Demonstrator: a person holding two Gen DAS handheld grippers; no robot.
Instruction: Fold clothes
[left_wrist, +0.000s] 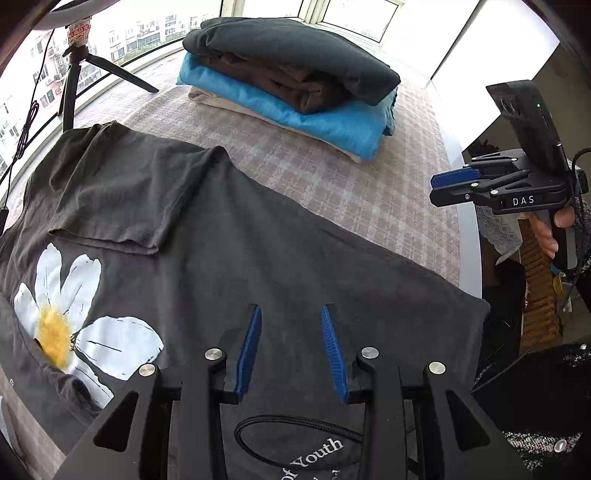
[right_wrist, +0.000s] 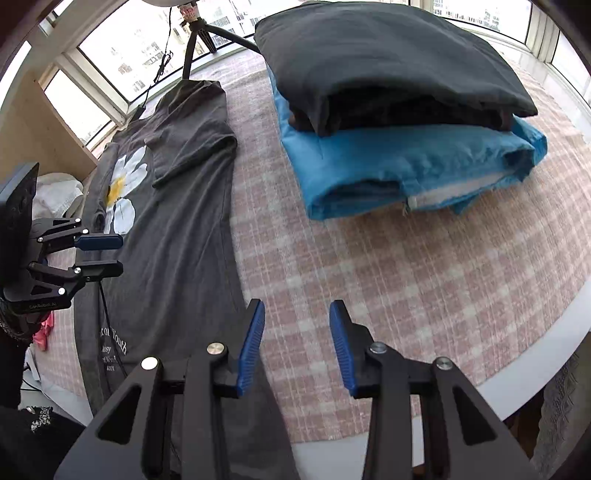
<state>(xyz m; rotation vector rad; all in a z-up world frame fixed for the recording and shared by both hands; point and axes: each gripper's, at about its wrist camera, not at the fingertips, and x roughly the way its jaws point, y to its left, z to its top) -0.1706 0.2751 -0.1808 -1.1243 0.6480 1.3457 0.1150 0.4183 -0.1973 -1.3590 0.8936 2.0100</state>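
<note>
A dark grey T-shirt (left_wrist: 229, 258) with a white daisy print lies flat on the table, one sleeve folded in over its chest. It also shows at the left in the right wrist view, T-shirt (right_wrist: 177, 206). My left gripper (left_wrist: 291, 312) hovers over the shirt's lower part, open, with nothing between its blue pads. My right gripper (right_wrist: 297, 306) is open over the checked cloth, just right of the shirt's edge, and holds nothing. From the side, the right gripper (left_wrist: 433, 190) shows past the table's right edge, and the left gripper (right_wrist: 122, 254) above the shirt.
A stack of folded clothes (left_wrist: 295, 85), dark on top and blue below, sits at the far side, stack (right_wrist: 399, 110). A pink checked cloth (right_wrist: 369, 277) covers the white table (right_wrist: 517, 373). A black tripod (left_wrist: 74, 74) stands by the windows. A cable lies on the shirt's hem.
</note>
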